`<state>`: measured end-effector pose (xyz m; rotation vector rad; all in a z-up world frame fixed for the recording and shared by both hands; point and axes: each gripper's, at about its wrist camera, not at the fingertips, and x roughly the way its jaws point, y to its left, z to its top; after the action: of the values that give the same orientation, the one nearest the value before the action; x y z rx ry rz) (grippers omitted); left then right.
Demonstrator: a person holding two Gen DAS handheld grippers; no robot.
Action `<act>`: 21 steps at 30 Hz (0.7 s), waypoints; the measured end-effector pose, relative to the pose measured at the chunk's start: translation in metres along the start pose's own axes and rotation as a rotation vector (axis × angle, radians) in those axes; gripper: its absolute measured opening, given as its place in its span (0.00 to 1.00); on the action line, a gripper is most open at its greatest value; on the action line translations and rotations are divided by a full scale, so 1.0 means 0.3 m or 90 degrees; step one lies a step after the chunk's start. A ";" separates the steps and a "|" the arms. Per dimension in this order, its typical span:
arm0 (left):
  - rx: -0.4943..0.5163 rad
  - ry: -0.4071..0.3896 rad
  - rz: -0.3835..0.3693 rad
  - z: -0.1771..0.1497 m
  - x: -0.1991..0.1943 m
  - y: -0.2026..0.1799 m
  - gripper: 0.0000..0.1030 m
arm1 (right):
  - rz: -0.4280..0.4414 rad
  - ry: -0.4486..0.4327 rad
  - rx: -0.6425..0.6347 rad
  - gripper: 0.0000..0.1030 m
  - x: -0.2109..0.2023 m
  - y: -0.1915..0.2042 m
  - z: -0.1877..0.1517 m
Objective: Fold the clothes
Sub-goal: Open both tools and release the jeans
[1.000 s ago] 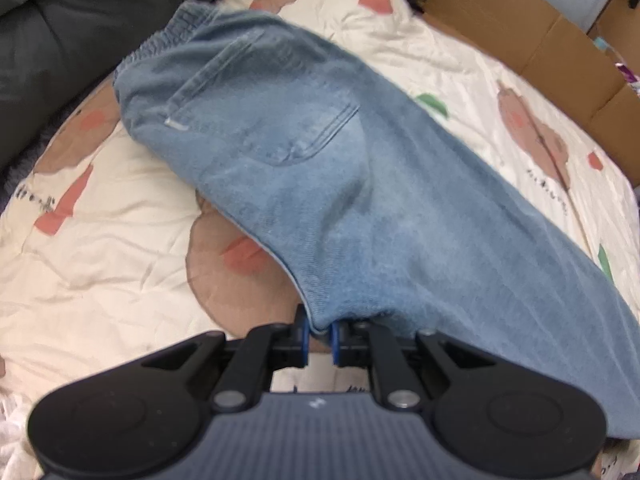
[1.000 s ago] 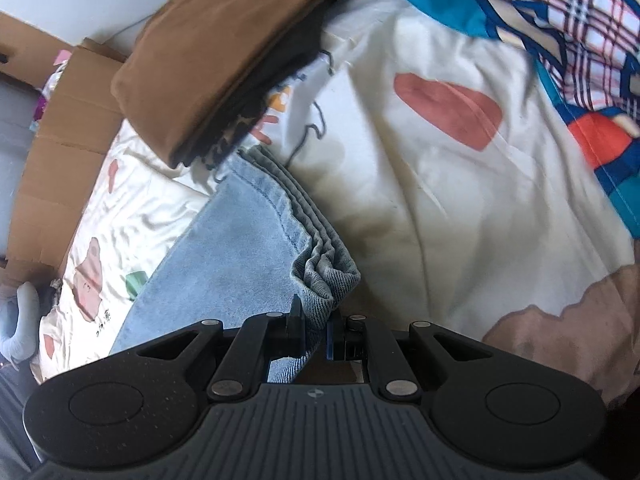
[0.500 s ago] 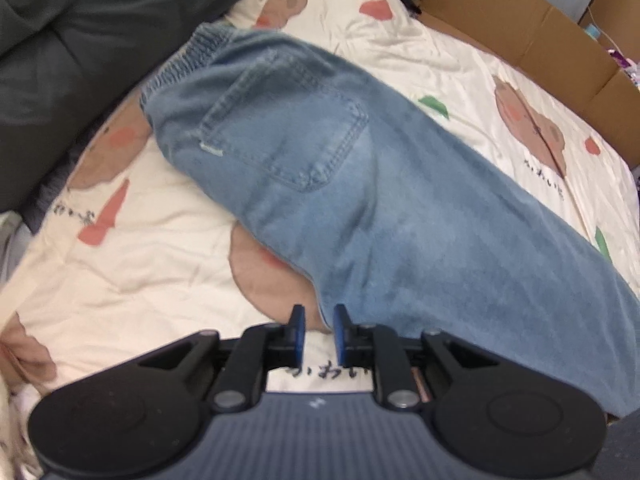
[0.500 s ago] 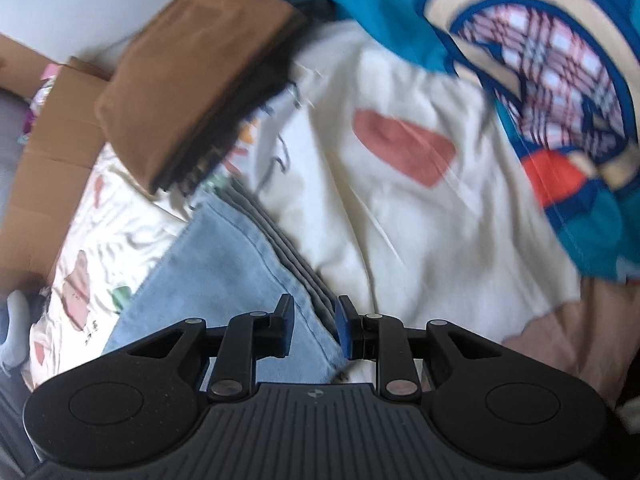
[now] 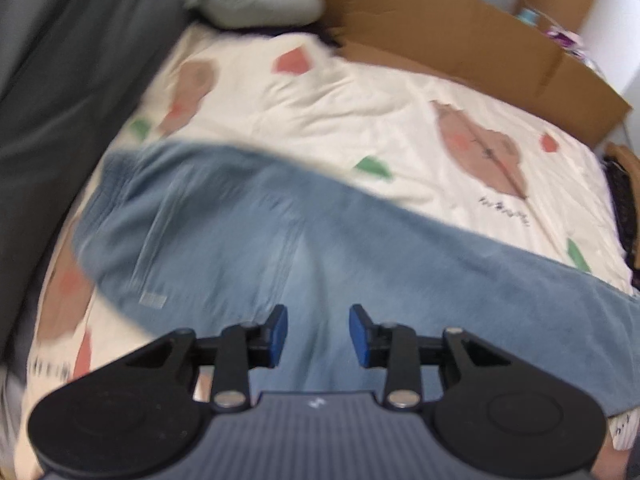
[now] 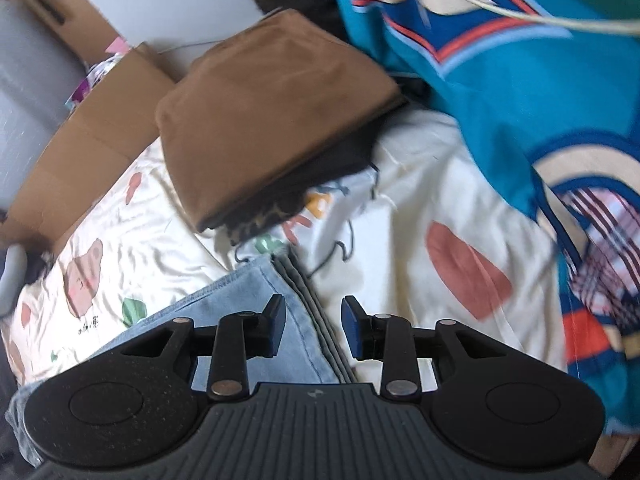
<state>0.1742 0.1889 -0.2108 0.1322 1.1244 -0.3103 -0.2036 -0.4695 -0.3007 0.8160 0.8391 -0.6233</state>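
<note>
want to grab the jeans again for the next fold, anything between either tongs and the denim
Nothing visible. The left tongs hang right over the jeans, jaws opening and empty. The right tongs hang over the hem end, also opening and empty. The brown folded pile lies beyond it.

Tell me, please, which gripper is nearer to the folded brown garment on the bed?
Right. The right gripper, jaws opening and empty, hovers over the jeans hem, with the folded brown garment just beyond. The left gripper hangs over the jeans' upper part; no brown garment shows there.
</note>
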 end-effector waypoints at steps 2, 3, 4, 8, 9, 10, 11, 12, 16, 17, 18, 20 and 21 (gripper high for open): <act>0.030 -0.003 -0.011 0.046 0.015 -0.035 0.35 | 0.001 0.002 -0.023 0.36 0.017 0.023 0.013; 0.045 -0.005 -0.018 0.072 0.025 -0.056 0.35 | 0.004 0.006 -0.034 0.36 0.027 0.033 0.019; 0.059 -0.007 -0.026 0.099 0.036 -0.077 0.35 | 0.008 0.012 -0.047 0.36 0.038 0.042 0.025; 0.119 -0.011 -0.060 0.184 0.093 -0.183 0.35 | 0.018 0.034 -0.108 0.36 0.091 0.084 0.042; 0.130 -0.011 -0.071 0.193 0.116 -0.211 0.35 | 0.018 0.037 -0.121 0.36 0.107 0.095 0.046; 0.140 -0.007 -0.083 0.202 0.150 -0.247 0.35 | 0.019 0.041 -0.132 0.36 0.126 0.105 0.054; 0.150 -0.003 -0.095 0.212 0.185 -0.282 0.35 | 0.020 0.044 -0.144 0.36 0.146 0.115 0.062; 0.160 0.001 -0.107 0.221 0.220 -0.317 0.35 | 0.019 0.049 -0.155 0.36 0.167 0.125 0.070; 0.200 0.029 -0.178 0.242 0.373 -0.469 0.35 | 0.002 0.075 -0.203 0.36 0.245 0.165 0.096; 0.210 0.037 -0.195 0.247 0.412 -0.507 0.35 | 0.000 0.082 -0.216 0.36 0.262 0.175 0.101; 0.222 0.044 -0.206 0.242 0.446 -0.544 0.35 | -0.001 0.087 -0.227 0.37 0.274 0.183 0.104; 0.254 0.051 -0.228 0.237 0.498 -0.616 0.35 | -0.002 0.096 -0.250 0.37 0.298 0.199 0.110; 0.269 0.051 -0.240 0.230 0.516 -0.652 0.35 | -0.003 0.101 -0.261 0.37 0.310 0.207 0.113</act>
<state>0.2344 -0.0420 -0.3106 0.3078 1.1477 -0.8861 -0.0943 -0.4785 -0.3412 0.4927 1.0703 -0.3733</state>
